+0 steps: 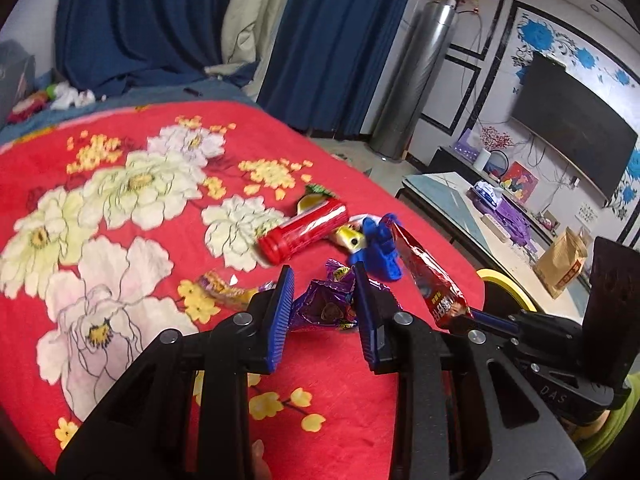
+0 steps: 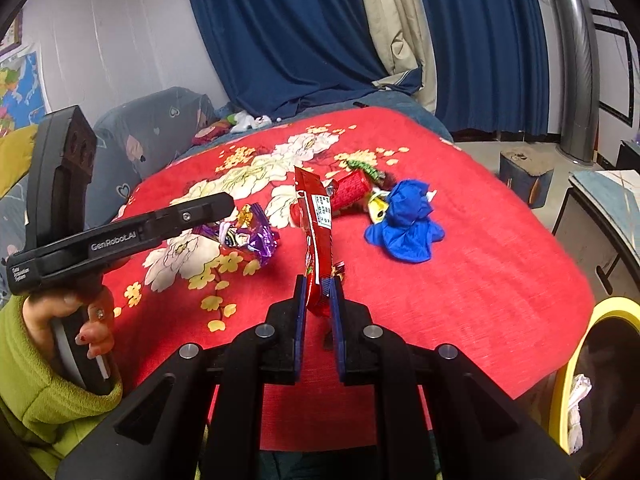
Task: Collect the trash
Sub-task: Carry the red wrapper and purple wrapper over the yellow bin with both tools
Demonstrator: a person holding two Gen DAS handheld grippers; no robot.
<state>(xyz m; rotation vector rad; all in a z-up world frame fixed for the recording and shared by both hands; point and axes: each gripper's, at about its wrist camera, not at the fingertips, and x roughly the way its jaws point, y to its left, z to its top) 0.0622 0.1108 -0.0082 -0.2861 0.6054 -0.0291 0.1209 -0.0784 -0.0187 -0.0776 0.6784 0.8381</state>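
Crinkled purple foil snack wrapper (image 1: 326,304) pinched in left gripper (image 1: 323,280) above red floral blanket (image 1: 120,208).
Right gripper (image 2: 318,286), angled downward, clamps an upright long red plastic snack packet (image 2: 316,232).

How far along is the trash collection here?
Done: unclear; the yellow bin holds something white. In hand: left gripper holds a purple wrapper, right gripper a red wrapper. Left: red tube, blue wad, small wrappers.
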